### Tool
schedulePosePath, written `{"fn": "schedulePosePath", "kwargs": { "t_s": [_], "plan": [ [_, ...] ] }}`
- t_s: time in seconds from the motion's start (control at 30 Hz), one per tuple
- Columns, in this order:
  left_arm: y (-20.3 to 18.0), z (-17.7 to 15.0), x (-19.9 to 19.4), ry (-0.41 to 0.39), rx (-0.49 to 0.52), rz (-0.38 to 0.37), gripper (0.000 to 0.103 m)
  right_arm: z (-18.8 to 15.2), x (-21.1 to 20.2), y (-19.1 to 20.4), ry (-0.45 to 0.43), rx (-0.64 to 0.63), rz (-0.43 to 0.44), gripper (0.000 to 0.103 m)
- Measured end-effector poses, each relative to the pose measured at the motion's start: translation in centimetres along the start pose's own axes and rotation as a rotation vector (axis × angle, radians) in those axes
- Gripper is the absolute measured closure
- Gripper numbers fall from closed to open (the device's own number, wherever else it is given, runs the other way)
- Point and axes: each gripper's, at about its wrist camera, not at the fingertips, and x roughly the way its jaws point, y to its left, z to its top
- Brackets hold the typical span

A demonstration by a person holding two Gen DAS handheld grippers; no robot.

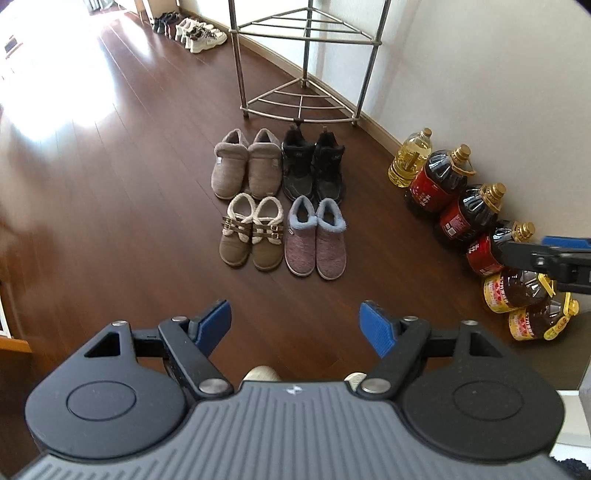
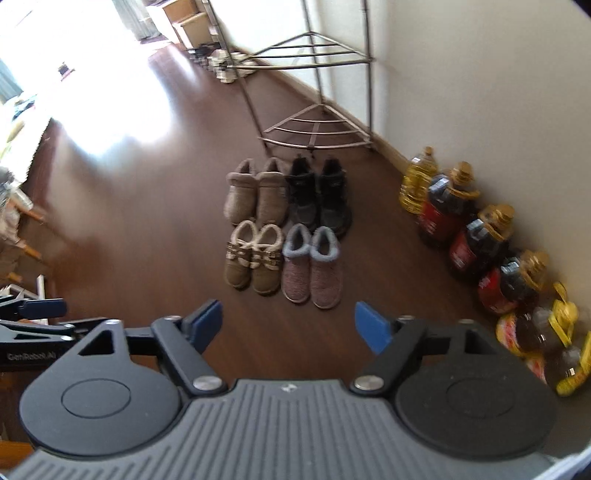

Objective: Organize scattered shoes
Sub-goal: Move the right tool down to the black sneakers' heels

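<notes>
Several pairs of shoes stand in two neat rows on the wood floor. The back row holds a beige fleece pair (image 1: 245, 164) (image 2: 256, 192) and a black pair (image 1: 314, 164) (image 2: 319, 194). The front row holds a brown buckled pair (image 1: 251, 232) (image 2: 253, 256) and a mauve pair with grey lining (image 1: 317, 240) (image 2: 310, 267). My left gripper (image 1: 295, 326) is open and empty, held above the floor short of the front row. My right gripper (image 2: 288, 325) is open and empty at a similar spot. Part of the right gripper (image 1: 546, 258) shows at the right edge of the left wrist view.
A metal corner rack (image 1: 303, 99) (image 2: 314, 125) stands behind the shoes by the wall. Several oil bottles (image 1: 461, 214) (image 2: 476, 236) line the right wall. More shoes (image 1: 199, 31) sit far along the wall. Sun glare covers the floor at left.
</notes>
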Motion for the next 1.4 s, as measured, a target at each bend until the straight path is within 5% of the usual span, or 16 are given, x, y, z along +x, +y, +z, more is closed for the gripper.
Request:
{"fn": "schedulePosePath", "kwargs": {
  "t_s": [0.07, 0.17, 0.8, 0.93, 1.13, 1.4],
  "plan": [
    [-0.4, 0.8, 1.0, -0.001, -0.009, -0.004, 0.024, 0.8, 1.4, -0.3, 0.030, -0.028, 0.003, 0.052],
    [-0.8, 2.2, 2.4, -0.017, -0.013, -0.011, 0.024, 2.3, 3.2, -0.9, 0.055, -0.046, 0.018, 0.057],
    [-3.6, 21.2, 19.6, -0.056, 0.150, -0.020, 0.025, 22.0, 20.8, -3.2, 0.133, -0.067, 0.039, 0.057],
    [-3.8, 23.3, 22.6, -0.055, 0.118, -0.013, 0.025, 25.8, 24.3, -2.9, 0.142, -0.151, 0.065, 0.062],
    [-5.0, 26.2, 28.4, -0.040, 0.021, 0.012, 0.025, 31.0, 31.7, -2.9, 0.179, -0.355, 0.101, 0.086],
    [-7.5, 28.6, 40.5, 0.036, -0.205, 0.101, 0.025, 37.2, 47.7, -8.5, 0.313, -0.529, 0.185, 0.087]
  ]
}}
